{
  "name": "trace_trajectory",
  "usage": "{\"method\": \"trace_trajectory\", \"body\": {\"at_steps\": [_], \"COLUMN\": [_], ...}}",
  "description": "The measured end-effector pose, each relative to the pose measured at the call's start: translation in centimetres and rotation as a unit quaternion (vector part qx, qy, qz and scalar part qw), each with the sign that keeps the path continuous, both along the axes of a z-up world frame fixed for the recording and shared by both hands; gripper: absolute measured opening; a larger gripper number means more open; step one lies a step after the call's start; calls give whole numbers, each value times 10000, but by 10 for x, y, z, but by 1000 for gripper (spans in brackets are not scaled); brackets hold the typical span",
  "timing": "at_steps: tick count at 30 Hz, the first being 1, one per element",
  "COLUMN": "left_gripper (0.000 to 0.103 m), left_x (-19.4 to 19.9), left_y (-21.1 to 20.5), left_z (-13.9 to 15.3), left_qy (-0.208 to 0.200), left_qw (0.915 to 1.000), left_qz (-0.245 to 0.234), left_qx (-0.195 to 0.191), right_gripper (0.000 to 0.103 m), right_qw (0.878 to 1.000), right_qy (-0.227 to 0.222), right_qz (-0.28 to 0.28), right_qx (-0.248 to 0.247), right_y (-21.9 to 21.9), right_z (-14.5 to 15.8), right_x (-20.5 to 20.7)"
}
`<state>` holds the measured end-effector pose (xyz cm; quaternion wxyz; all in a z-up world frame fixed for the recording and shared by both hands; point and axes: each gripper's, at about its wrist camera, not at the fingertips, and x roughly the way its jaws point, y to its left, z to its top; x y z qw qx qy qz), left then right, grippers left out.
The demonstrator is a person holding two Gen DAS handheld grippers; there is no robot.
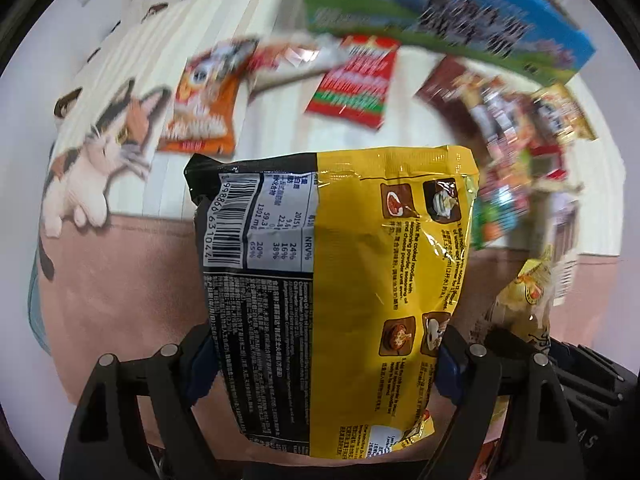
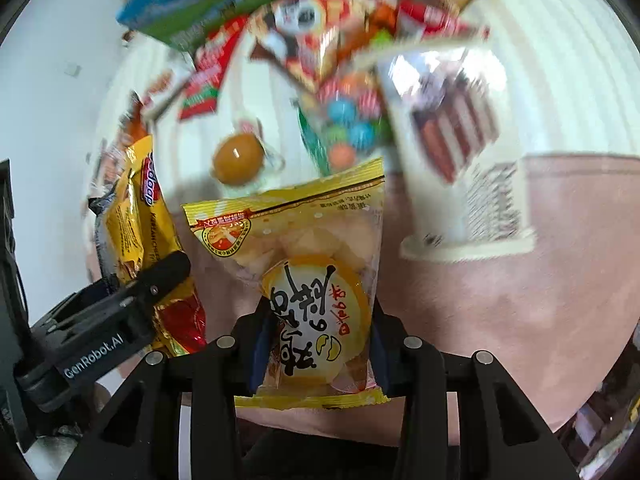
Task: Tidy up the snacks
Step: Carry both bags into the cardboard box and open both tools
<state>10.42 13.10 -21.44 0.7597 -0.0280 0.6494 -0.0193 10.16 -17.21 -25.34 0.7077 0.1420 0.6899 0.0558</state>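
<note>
Gripped low between the closed jaws of the left gripper (image 1: 324, 356), a noodle packet (image 1: 332, 280) is held above the bed (image 1: 120, 280); the right gripper (image 2: 318, 344) clamps a yellow snack bag (image 2: 308, 280) likewise. Either slick wrapper could be let slip, or the two knocked together, being carried side by side.

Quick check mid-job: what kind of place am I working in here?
Likely a bedroom, working over a bed. The snacks lie on a striped sheet with a cat-print cover and a pink blanket. The left gripper holds a noodle packet; the right gripper a yellow snack bag.
</note>
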Motion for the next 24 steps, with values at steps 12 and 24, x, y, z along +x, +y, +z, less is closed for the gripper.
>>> {"method": "trace_trajectory", "body": {"at_steps": [12,24], "left_gripper": [85,85], "left_x": [53,241], "left_y": [-45,-89], "left_z": [136,187], "left_qy": [-987,-1158], "left_qw": [9938,9913], "left_qz": [-255,-210], "left_qx": [-435,-595], "right_gripper": [43,43], "right_qw": [9930,9851], "right_qy": [-1054,-1657], "right_qz": [-254,-294], "right_qx": [476,359], "right_y": [-60,-59], "right_z": [128,197], "right_x": [65,232]}}
